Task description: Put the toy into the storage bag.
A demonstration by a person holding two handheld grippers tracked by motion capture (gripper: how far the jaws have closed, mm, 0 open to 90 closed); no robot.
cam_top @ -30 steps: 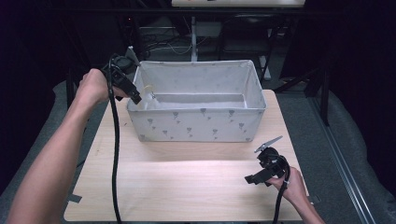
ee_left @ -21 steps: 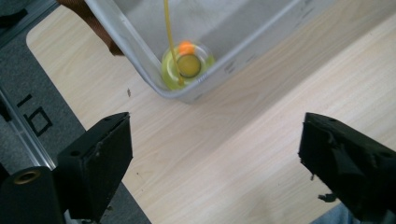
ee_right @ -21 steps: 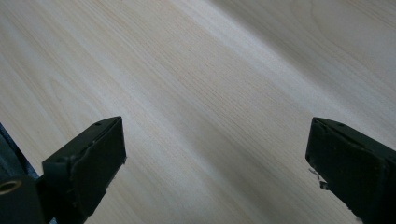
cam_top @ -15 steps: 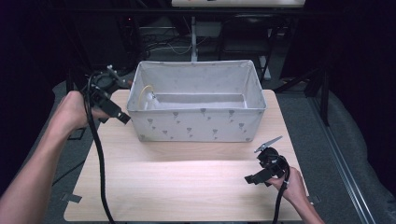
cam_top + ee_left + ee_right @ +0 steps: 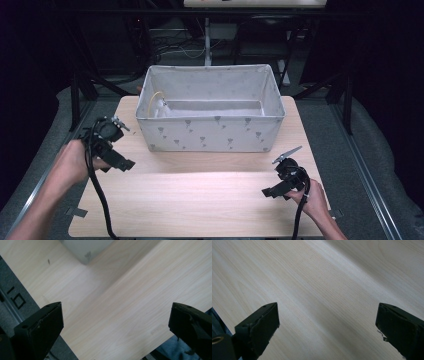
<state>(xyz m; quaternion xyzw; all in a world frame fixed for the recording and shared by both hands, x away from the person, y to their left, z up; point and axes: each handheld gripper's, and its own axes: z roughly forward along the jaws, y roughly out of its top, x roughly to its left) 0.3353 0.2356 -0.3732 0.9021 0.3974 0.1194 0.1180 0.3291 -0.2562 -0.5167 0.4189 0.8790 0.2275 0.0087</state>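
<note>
A grey fabric bin [image 5: 210, 132] with a small printed pattern stands at the back middle of the light wooden table [image 5: 200, 200]. In its left end lies a pale item with a yellowish loop [image 5: 156, 104]. My left gripper [image 5: 119, 155] hovers over the table's left edge, in front of the bin's left corner. Its jaws have just been opening and stand wide apart in the left gripper view [image 5: 115, 325], with nothing between them. My right gripper [image 5: 278, 183] sits low near the front right of the table, open and empty, over bare wood [image 5: 327, 325].
The bin's near corner [image 5: 85, 250] shows at the top of the left gripper view. Grey floor [image 5: 15, 300] lies beyond the table's left edge. Black cables trail from both grippers. Dark frame legs and wiring stand behind the table.
My left hand has moved from the bin's left rim down and toward the near left side of the table. The right hand has stayed where it was.
</note>
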